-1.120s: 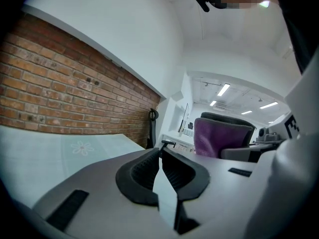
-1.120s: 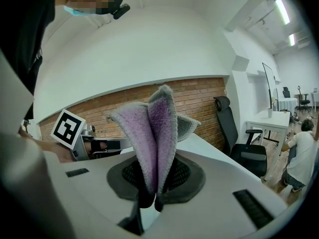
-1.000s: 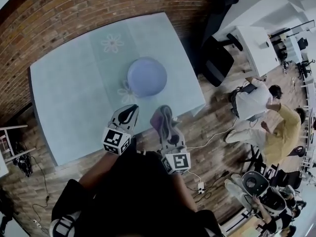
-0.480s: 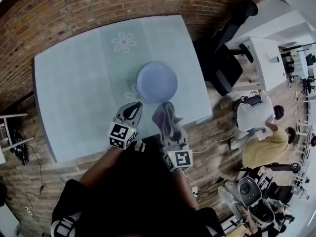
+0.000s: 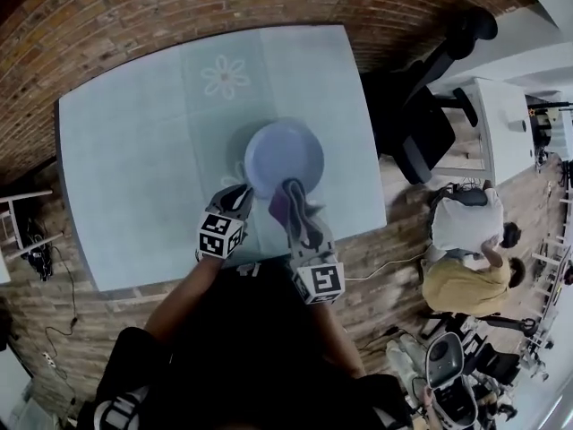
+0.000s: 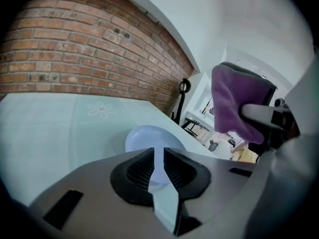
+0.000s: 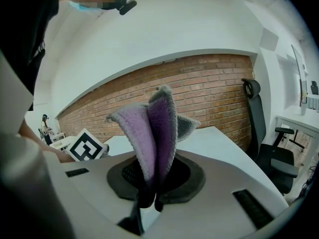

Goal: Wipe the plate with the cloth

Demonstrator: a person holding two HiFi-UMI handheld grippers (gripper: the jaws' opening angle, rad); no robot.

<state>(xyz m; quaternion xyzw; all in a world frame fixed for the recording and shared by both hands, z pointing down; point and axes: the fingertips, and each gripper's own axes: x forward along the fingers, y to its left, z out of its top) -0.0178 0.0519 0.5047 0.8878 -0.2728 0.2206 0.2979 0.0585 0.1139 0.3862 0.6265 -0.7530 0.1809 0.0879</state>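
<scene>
A pale lilac plate (image 5: 285,155) lies on the light blue table (image 5: 134,150), near its front edge. My right gripper (image 5: 292,195) is shut on a purple cloth (image 5: 285,206), which hangs at the plate's near rim. In the right gripper view the cloth (image 7: 154,128) stands up folded between the jaws. My left gripper (image 5: 236,199) hovers just left of the plate's near edge, its jaws drawn together with nothing between them. In the left gripper view the plate (image 6: 149,136) shows straight ahead past the jaws, and the cloth (image 6: 232,103) hangs to the right.
A flower print (image 5: 224,76) marks the tablecloth behind the plate. A black office chair (image 5: 421,124) and a white desk (image 5: 497,106) stand to the right of the table. People (image 5: 466,240) are on the floor at right. A brick wall runs behind the table.
Both grippers have moved forward over the table toward the plate. The cloth has gone from the table's front edge to the plate's near rim.
</scene>
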